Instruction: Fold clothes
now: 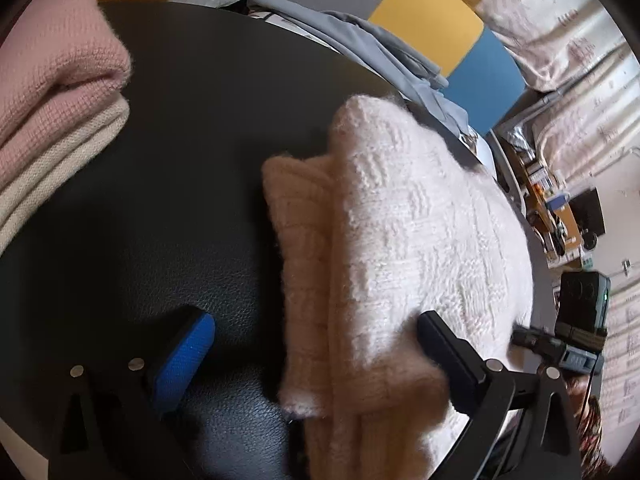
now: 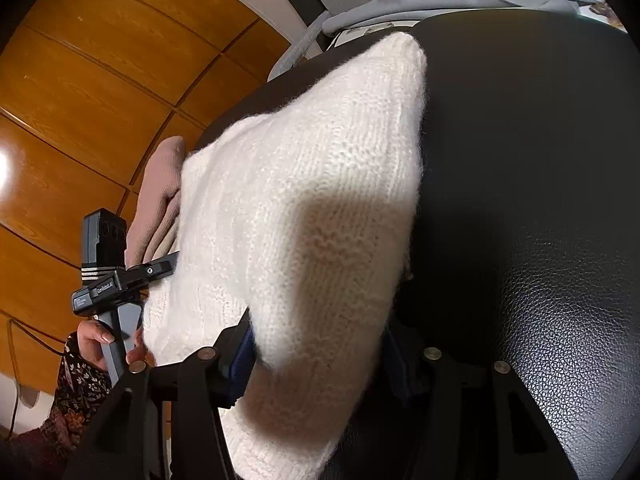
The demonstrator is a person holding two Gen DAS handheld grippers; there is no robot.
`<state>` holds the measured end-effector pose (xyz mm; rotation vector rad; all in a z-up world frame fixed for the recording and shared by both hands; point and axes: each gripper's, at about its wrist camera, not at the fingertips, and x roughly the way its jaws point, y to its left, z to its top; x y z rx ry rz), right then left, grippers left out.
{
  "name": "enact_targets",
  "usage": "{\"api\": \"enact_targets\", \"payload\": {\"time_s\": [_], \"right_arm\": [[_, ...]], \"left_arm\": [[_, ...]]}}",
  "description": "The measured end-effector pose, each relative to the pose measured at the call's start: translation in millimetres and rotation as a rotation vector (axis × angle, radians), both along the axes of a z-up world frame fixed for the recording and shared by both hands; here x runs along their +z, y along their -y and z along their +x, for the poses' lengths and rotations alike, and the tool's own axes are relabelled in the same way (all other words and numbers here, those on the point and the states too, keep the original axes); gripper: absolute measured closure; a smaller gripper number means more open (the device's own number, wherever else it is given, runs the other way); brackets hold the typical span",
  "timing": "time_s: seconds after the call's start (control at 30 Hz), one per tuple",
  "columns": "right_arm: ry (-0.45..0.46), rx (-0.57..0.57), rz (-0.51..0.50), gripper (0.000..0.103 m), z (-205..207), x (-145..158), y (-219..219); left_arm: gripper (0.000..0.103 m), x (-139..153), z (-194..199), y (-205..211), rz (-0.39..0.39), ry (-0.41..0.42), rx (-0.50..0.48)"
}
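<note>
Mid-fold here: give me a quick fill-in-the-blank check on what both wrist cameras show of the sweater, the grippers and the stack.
1. The white knit sweater lies on a ____ leather surface.
2. The right gripper is shut on the ____.
3. The left gripper has its jaws ____, pads not pressing the sweater.
4. On the folded stack, the top piece is ____.

Missing words: black; sweater; open; pink

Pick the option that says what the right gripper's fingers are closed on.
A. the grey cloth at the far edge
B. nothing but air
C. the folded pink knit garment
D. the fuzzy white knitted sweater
D: in the right wrist view the right gripper has both fingers pressed into a fold of the fuzzy white knitted sweater on the black leather surface.
</note>
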<state>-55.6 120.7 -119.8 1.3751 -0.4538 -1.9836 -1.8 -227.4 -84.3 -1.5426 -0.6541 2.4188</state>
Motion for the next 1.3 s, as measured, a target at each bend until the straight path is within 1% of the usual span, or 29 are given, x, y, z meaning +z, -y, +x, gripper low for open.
{"api": "enact_targets", "payload": {"time_s": [0.2, 0.37, 0.47, 0.5, 0.53, 0.57, 0.6, 0.63, 0.73, 0.83, 0.9, 0.97, 1.07, 1.13, 1.23, 1.3], "right_arm": [[-0.009, -0.011, -0.009, 0.047, 2, 0, -4], [-0.011, -0.012, -0.013, 0.047, 3, 0, -6], [-0.013, -0.005, -0.001, 0.047, 2, 1, -3], [-0.014, -0.001, 0.006, 0.047, 2, 1, -3], [-0.016, 0.003, 0.020, 0.047, 2, 3, 0], [-0.022, 0.007, 0.043, 0.047, 2, 5, 3], [-0.036, 0.009, 0.072, 0.046, 4, 7, 7], [-0.055, 0.009, 0.102, 0.046, 6, 9, 12], [-0.134, 0.019, 0.184, 0.047, 14, 15, 21], [-0.160, 0.010, 0.190, 0.047, 17, 15, 21], [-0.169, 0.006, 0.186, 0.048, 18, 16, 21], [-0.181, 0.003, 0.185, 0.051, 20, 18, 22], [-0.223, 0.011, 0.211, 0.057, 24, 24, 28], [-0.262, 0.023, 0.241, 0.058, 28, 30, 35], [-0.288, 0.039, 0.267, 0.058, 33, 34, 39], [-0.297, 0.045, 0.275, 0.058, 34, 36, 42]], "left_arm": [[0.000, -3, -8, -15, -0.006, -0.033, -0.047], [0.000, -7, -5, -20, -0.020, -0.079, -0.089], [0.004, -8, -3, -20, -0.034, -0.088, -0.103], [0.006, -8, -3, -21, -0.027, -0.088, -0.106], [0.013, -8, -3, -21, -0.007, -0.086, -0.108], [0.029, -8, -4, -21, 0.014, -0.083, -0.110], [0.040, -7, -4, -21, 0.034, -0.081, -0.112], [0.046, -7, -4, -21, 0.054, -0.078, -0.115], [0.047, -8, -4, -23, 0.058, -0.098, -0.101], [0.049, -10, -2, -28, 0.043, -0.129, -0.083], [0.052, -7, -1, -35, 0.005, -0.151, -0.076], [0.060, -1, 2, -43, -0.050, -0.184, -0.078], [0.065, 10, 20, -50, -0.119, -0.236, -0.089], [0.067, 13, 28, -48, -0.108, -0.252, -0.077], [0.068, 12, 37, -42, -0.064, -0.254, -0.041], [0.068, 10, 45, -41, -0.059, -0.262, -0.026]]}}
